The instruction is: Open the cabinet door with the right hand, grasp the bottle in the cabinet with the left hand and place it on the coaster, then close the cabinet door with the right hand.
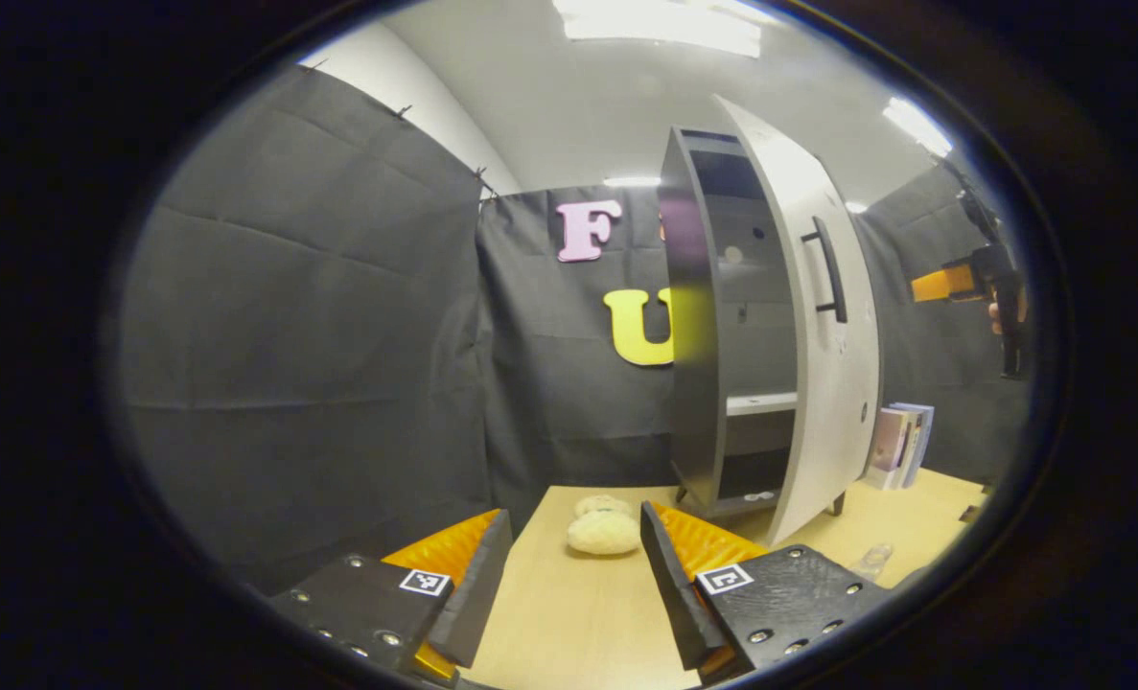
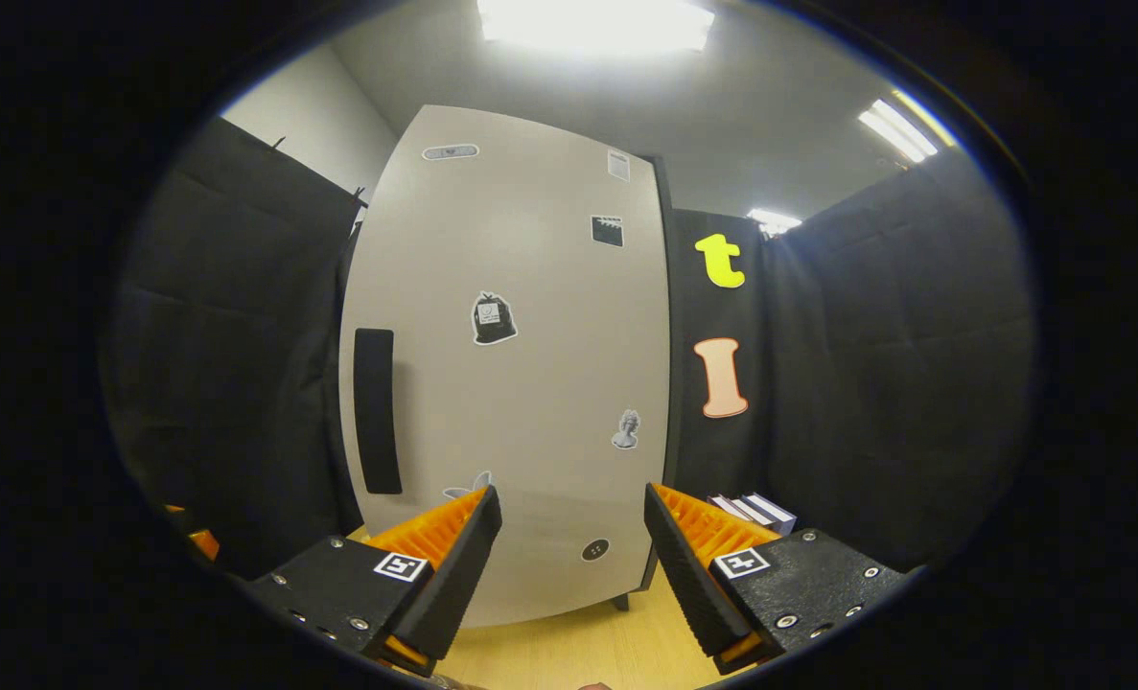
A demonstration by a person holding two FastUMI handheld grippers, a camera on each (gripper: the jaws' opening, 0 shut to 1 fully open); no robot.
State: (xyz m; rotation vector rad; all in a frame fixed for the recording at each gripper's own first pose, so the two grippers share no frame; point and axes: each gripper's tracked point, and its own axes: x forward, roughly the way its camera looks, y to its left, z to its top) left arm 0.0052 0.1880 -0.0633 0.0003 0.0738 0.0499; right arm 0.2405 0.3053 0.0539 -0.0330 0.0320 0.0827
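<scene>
The bottle appears to be the small clear shape on the table, just in front of the open cabinet door. It is too small and blurred to say whether it stands upright or whether a coaster lies under it. The cabinet shelves look bare, so I judge the placing done and the closing left to you.

If you must take the bottle again, expect it to be light, smooth and easy to tip or squash. Grip it across the middle of its body, gently, not at the cap.

Your left gripper has its tongs apart and holds nothing; it points at the cabinet's open side, with a pale plush toy on the table between them. Your right gripper also has its tongs apart and empty, facing the door's outer face near the dark handle.

The door is stiff and will swing freely, so push on the flat panel beside the handle. Some books stand behind the door, beside the cabinet.
</scene>
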